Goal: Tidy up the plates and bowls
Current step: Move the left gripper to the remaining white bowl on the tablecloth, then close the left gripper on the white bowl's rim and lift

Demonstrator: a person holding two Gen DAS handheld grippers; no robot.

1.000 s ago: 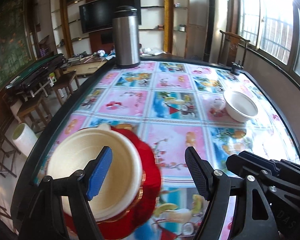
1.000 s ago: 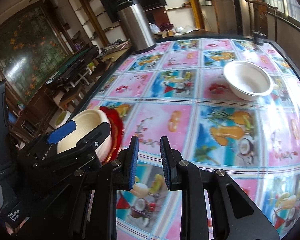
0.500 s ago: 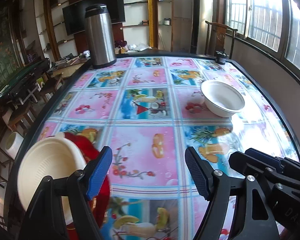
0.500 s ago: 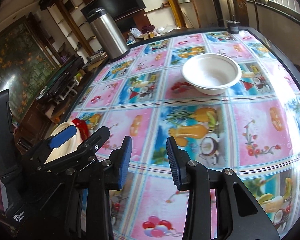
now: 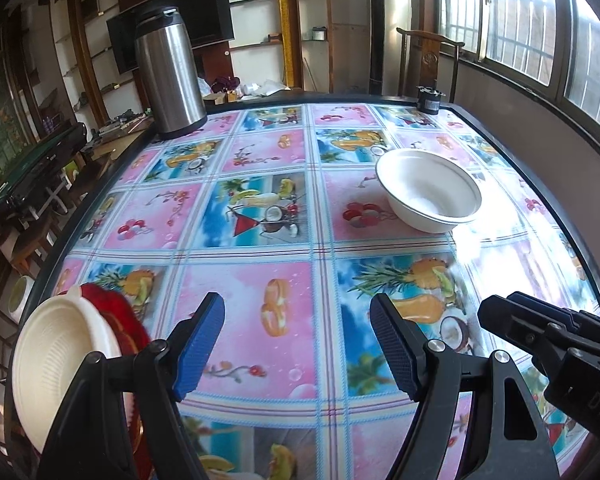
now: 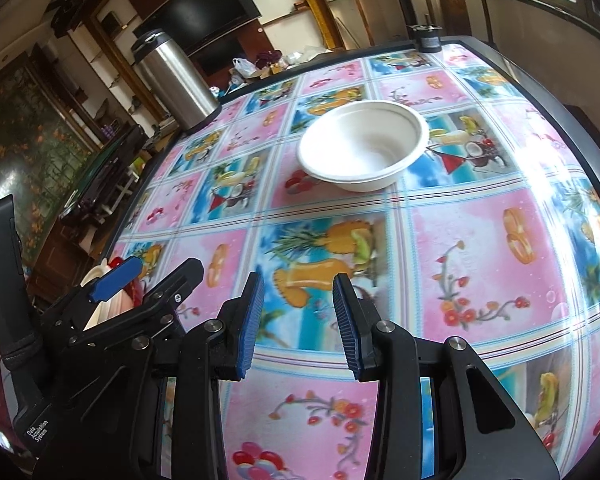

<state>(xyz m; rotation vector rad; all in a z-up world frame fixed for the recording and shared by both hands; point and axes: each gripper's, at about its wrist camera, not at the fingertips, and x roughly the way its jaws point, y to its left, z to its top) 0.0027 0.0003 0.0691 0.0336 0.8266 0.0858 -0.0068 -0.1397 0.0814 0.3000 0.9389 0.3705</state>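
Note:
A white bowl (image 5: 430,190) stands alone on the fruit-print tablecloth, far right in the left wrist view and straight ahead in the right wrist view (image 6: 362,146). A cream bowl (image 5: 60,364) sits on a red plate (image 5: 118,320) at the table's near left edge, beside my left gripper's left finger. My left gripper (image 5: 298,350) is open and empty above the cloth. My right gripper (image 6: 298,322) is open and empty, pointed at the white bowl, some way short of it. The left gripper also shows in the right wrist view (image 6: 152,276).
A tall steel thermos (image 5: 168,76) stands at the far left corner of the table (image 5: 580,240). A small black object (image 5: 430,100) sits at the far right corner. Chairs and benches stand beyond the left edge; a window wall runs along the right.
My left gripper has drawn away from the cream bowl and red plate, which now lie to its left. My right gripper has opened wider and moved toward the white bowl.

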